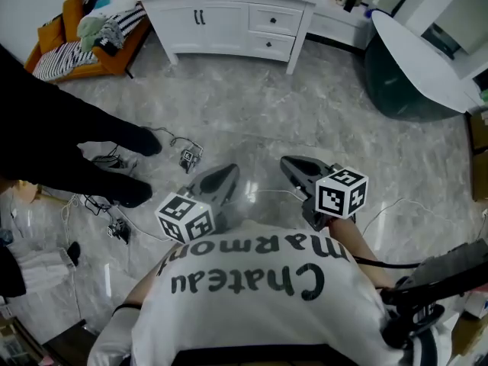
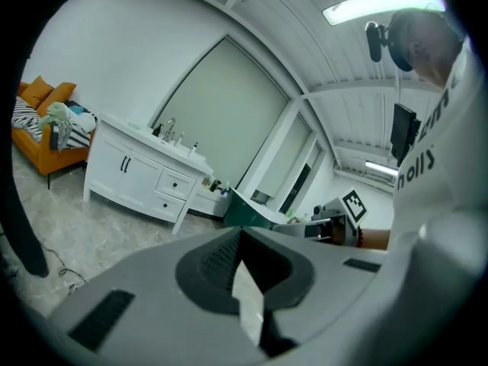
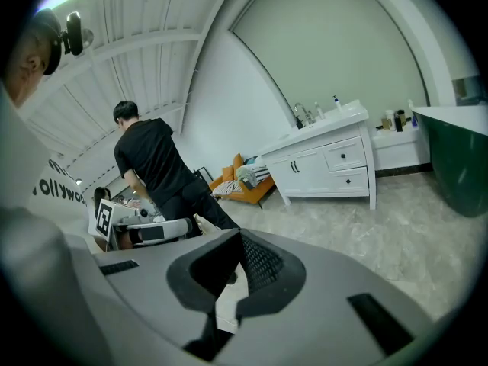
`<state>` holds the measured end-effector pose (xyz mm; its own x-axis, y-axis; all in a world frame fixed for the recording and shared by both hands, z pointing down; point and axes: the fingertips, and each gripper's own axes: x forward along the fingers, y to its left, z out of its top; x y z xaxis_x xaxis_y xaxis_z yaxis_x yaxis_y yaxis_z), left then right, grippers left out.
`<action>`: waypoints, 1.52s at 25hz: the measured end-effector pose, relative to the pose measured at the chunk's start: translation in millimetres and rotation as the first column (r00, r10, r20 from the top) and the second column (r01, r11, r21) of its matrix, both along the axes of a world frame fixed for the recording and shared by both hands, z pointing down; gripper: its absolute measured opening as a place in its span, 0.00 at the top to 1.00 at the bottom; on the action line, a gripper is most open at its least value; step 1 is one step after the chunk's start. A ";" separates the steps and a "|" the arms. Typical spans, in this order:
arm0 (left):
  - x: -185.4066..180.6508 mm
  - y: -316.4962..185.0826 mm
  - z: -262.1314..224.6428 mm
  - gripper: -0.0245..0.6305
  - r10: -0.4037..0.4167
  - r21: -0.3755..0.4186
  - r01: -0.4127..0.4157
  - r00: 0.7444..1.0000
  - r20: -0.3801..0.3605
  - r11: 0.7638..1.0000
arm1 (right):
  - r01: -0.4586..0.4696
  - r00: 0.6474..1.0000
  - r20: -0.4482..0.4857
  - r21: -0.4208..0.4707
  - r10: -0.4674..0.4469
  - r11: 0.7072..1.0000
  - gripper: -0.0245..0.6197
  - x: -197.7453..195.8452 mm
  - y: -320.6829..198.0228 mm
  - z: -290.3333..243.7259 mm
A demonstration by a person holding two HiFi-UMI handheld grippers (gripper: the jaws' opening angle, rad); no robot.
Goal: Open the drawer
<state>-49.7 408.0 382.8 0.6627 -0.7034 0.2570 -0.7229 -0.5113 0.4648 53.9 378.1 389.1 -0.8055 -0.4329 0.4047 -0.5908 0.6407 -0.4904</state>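
Well, across the marble floor (image 1: pixel 305 113) the white cabinet (image 1: pixel 229 14) runs left to right — its two stacked drawers (image 1: pixel 274 23) at its right end, shut, fronts facing the person. Left gripper (image 1: pixel 232 171) and right gripper (image 1: pixel 287 162), well short of it, are closed, empty.

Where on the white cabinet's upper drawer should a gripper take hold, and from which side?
By the small dark knob at the middle of the upper drawer front, probably approached head-on from the room side: it is the only projection on a flat panel.

white shirt (image 1: pixel 252 311) — "Chateau Marmon", upside down
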 end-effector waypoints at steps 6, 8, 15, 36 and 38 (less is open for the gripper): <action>7.8 -18.5 -13.5 0.96 0.010 0.034 -0.008 0.998 -0.063 0.999 | -0.052 0.998 0.024 -0.013 0.052 0.999 0.95 15.3 -15.3 -2.3; 8.8 -25.2 -17.3 0.96 0.005 0.034 -0.002 0.997 -0.080 0.999 | -0.057 0.998 0.033 -0.028 0.058 0.998 0.95 15.6 -17.8 -1.6; 11.6 -54.9 -10.1 0.96 0.016 0.003 -0.016 1.000 -0.026 1.000 | -0.038 0.999 0.031 -0.052 0.040 0.998 0.95 6.4 -33.6 2.2; 9.1 -306.9 -30.2 0.96 0.158 0.027 -0.158 0.987 -0.014 0.987 | -0.130 0.992 -0.006 -0.011 0.130 0.991 0.95 -4.7 -265.3 -23.5; 7.0 -327.8 -30.7 0.96 0.164 0.027 -0.164 0.986 -0.014 0.986 | -0.141 0.990 -0.006 -0.016 0.141 0.990 0.95 -6.0 -282.8 -20.9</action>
<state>-42.7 80.2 352.2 0.7736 -0.5910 0.2285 -0.6207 -0.6342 0.4610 47.9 95.3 368.2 -0.7347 -0.5354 0.4165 -0.6772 0.5424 -0.4972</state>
